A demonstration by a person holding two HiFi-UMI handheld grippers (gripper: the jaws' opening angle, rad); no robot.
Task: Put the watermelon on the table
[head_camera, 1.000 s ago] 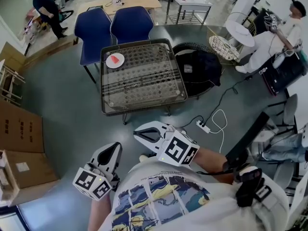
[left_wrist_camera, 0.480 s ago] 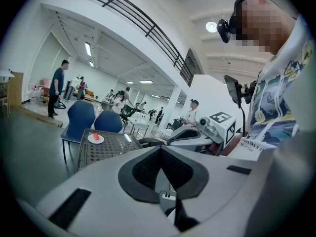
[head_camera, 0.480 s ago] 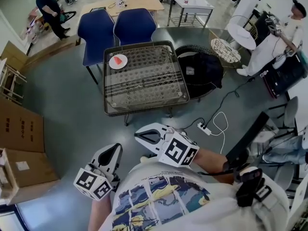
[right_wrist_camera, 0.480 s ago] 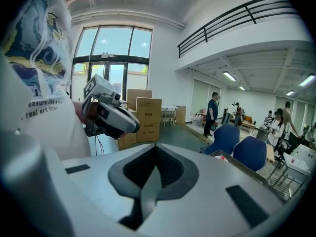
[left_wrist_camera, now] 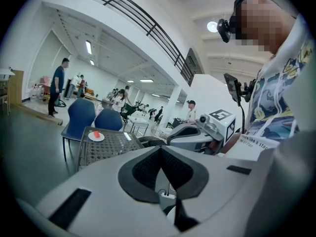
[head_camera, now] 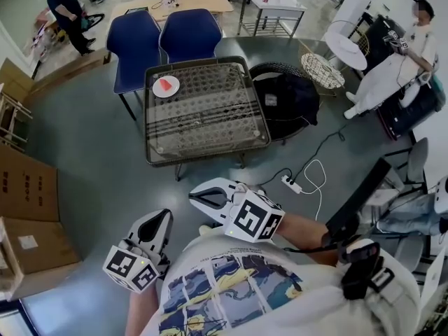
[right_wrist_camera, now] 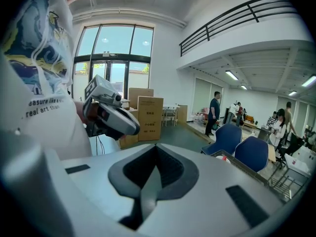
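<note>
Status: the watermelon [head_camera: 165, 85], a red slice, lies on a white plate [head_camera: 158, 92] near the far left corner of the table [head_camera: 210, 121], in front of two blue chairs [head_camera: 136, 44]. Left gripper [head_camera: 162, 220]: jaws together, nothing between them. Right gripper [head_camera: 199, 196]: jaws together at the tips, nothing between them. Both are held close to the person's torso, well apart from the table. Step in hand, as a judgement: no grasp is under way. With the slice on the plate on the table, either the placement is complete or the slice is yet to go from plate to tabletop; the frames do not settle which. In the second case the next move calls for closing the distance to the table, opening one gripper's jaws and bringing them around the slice without tipping the plate. A soft slice would likely need a light clamp. View differences: only the head view gives the full layout, including the power strip [head_camera: 292, 183] and its cable on the floor right of the path, a possible trip risk. The left gripper view shows the slice at table height as a small red shape rising above the plate, with the right gripper alongside. The right gripper view shows only a table edge at the right, cardboard boxes [right_wrist_camera: 148, 113] and the left gripper; the slice there is too small to confirm.
</note>
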